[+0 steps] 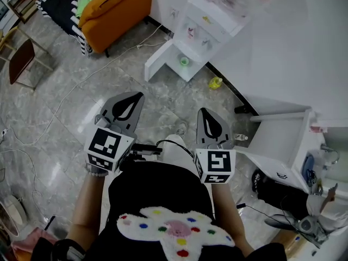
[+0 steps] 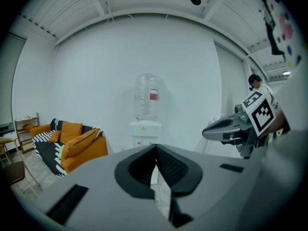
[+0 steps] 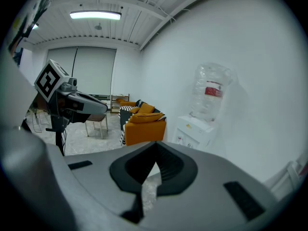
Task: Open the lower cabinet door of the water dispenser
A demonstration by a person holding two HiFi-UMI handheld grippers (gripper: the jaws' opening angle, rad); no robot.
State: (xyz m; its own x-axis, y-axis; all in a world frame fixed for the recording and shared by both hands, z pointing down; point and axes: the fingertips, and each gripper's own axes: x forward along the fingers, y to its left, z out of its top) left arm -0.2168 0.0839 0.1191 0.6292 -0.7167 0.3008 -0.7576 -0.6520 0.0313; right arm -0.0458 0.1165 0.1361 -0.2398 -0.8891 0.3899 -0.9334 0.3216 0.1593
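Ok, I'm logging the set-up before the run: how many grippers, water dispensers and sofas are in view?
Grippers: 2, the left gripper and the right gripper
Water dispenser: 1
Orange sofa: 1
Total: 4

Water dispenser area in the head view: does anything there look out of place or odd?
Yes. A small yellow-green object lies loose on the floor by the wall, right of the water dispenser. The dispenser's lower door already seems to stand open, with a green item inside.
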